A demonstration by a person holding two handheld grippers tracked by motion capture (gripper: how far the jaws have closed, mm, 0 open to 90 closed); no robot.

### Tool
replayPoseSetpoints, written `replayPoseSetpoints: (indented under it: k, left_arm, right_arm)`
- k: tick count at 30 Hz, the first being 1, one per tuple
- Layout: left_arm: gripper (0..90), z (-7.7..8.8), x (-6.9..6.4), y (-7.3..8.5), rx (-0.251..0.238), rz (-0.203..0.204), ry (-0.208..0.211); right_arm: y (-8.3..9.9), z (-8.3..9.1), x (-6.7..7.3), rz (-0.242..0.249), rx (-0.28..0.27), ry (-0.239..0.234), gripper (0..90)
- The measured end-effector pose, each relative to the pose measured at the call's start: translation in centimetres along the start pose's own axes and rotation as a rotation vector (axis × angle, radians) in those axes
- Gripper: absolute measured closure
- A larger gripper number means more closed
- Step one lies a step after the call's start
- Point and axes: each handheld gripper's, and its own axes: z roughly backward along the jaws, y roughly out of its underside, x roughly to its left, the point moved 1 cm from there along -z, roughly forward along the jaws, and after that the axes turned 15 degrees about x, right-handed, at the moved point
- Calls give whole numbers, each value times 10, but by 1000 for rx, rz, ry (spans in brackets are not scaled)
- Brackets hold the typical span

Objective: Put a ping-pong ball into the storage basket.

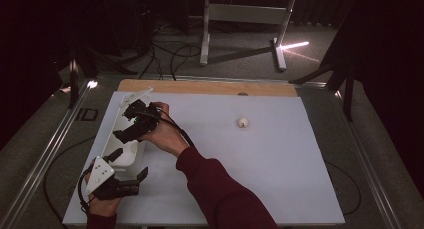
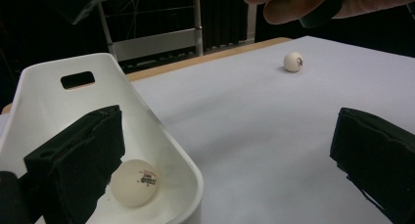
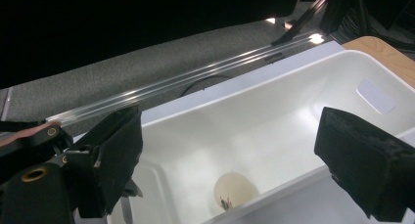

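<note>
We count two ping-pong balls: one inside the single white bin, one out on the worktop. Two grippers, left and right.

Bin mostly hidden under the right gripper in high view. Ball print too small to read (same in right gripper view). Left gripper body cut off by btm edge.

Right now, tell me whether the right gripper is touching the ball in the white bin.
Apart. In the right gripper view, the right gripper has its jaws spread wide above the white bin, and the ball lies on the bin floor, clear of both.
</note>
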Motion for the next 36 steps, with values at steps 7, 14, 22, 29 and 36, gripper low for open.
replayPoseSetpoints:
  k: [7, 14, 22, 29, 36]
  left_arm:
    - [2, 0, 0, 0, 1, -1, -1]
    - [2, 0, 0, 0, 3, -3, -1]
    - [2, -1, -1, 0, 6, -4, -1]
    - [2, -2, 0, 0, 7, -3, 0]
    - [2, -2, 0, 0, 6, -3, 0]
  right_arm:
    - [6, 3, -4, 4, 3, 3, 95]
    - [13, 7, -10, -1, 11, 14, 89]
    - [21, 14, -17, -9, 10, 33, 88]
    - [26, 18, -24, -25, 9, 44, 88]
    - [31, 22, -29, -31, 7, 55, 88]
